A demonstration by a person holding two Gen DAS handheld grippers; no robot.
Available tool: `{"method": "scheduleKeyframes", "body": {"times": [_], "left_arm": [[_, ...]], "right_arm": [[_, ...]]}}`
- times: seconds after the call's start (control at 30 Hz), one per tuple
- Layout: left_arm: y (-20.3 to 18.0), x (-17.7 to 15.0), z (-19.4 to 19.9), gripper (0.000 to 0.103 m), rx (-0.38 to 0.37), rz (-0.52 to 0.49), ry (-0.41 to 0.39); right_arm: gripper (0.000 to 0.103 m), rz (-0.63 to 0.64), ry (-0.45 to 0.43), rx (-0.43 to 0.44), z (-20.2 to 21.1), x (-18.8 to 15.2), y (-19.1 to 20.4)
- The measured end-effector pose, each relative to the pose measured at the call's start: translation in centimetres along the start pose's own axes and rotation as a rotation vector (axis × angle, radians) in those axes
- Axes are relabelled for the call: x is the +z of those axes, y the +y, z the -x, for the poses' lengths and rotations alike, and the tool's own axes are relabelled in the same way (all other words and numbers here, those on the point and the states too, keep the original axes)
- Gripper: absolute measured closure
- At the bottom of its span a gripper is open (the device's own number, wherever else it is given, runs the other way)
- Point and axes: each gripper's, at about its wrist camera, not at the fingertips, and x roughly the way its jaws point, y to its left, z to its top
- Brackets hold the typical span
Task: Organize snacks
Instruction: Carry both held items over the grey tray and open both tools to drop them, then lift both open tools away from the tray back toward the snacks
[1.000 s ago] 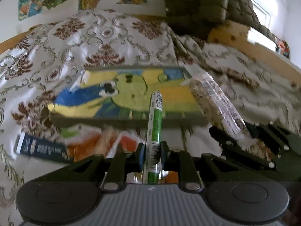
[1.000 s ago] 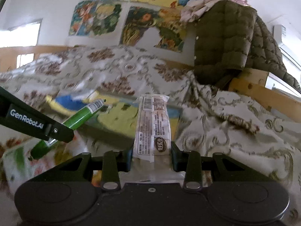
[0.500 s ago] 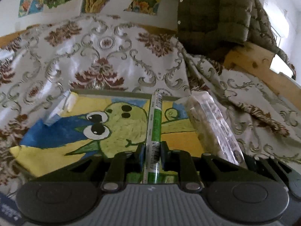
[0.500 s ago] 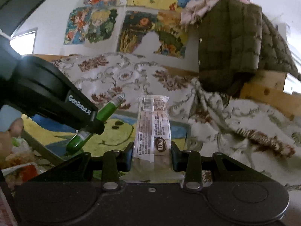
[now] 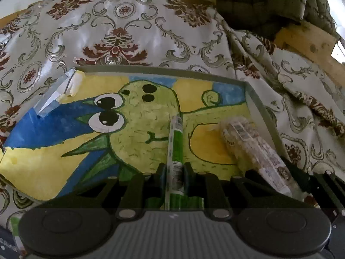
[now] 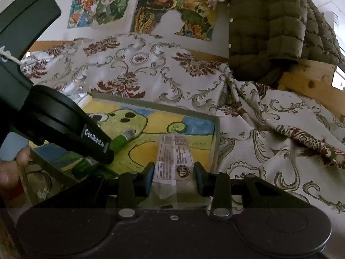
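My left gripper (image 5: 175, 169) is shut on a slim green snack stick (image 5: 176, 149) and holds it low over the painted tray (image 5: 262, 110), a shallow grey box with a green cartoon creature on yellow and blue. My right gripper (image 6: 174, 168) is shut on a clear-wrapped cracker pack (image 6: 174, 157) and holds it over the tray's right end (image 6: 216, 138). The pack also shows in the left wrist view (image 5: 252, 146), the stick in the right wrist view (image 6: 123, 139).
The tray lies on a cloth with brown floral print (image 5: 120, 36). A clear wrapper (image 5: 55, 93) rests at the tray's far left corner. An olive quilted jacket (image 6: 280, 28) hangs over a wooden frame (image 6: 310, 79) at the back right.
Both grippers have moved forward and down over the tray with their snacks. The tray now fills the left wrist view, and the packets on the cloth in front have dropped out of sight.
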Motion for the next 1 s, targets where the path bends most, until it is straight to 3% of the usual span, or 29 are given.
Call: {"method": "scheduleKeyframes", "body": {"times": [0.13,0.2,0.27,0.43,0.67,0.77,1.0], "left_arm": [[0.0,-0.2,0.3,0.082,0.011,0.011,-0.001],[0.2,-0.2,0.8,0.073,0.003,0.028,-0.006],[0.4,-0.4,1.4,0.057,0.007,0.045,-0.020],[1.4,-1.0,4.1,0.047,0.016,0.080,-0.077],[2.8,-2.4,9.6,0.022,0.028,0.116,-0.197],[3.2,-3.3,12.1,0.015,0.025,0.111,-0.243],[3.5,-6.4,18.4,0.001,0.051,0.091,-0.380]], "right_arm": [[0.052,0.000,0.001,-0.008,0.0,0.0,0.0],[0.047,-0.011,-0.005,-0.005,0.3,0.0,-0.1],[0.042,-0.019,-0.014,-0.003,0.9,0.1,-0.2],[0.029,-0.055,-0.038,-0.023,3.2,0.4,-0.9],[0.015,-0.158,-0.112,-0.040,7.9,1.1,-3.0],[0.006,-0.207,-0.161,-0.020,10.7,1.3,-3.6],[0.001,-0.241,-0.235,-0.042,17.1,1.2,-3.4]]}}
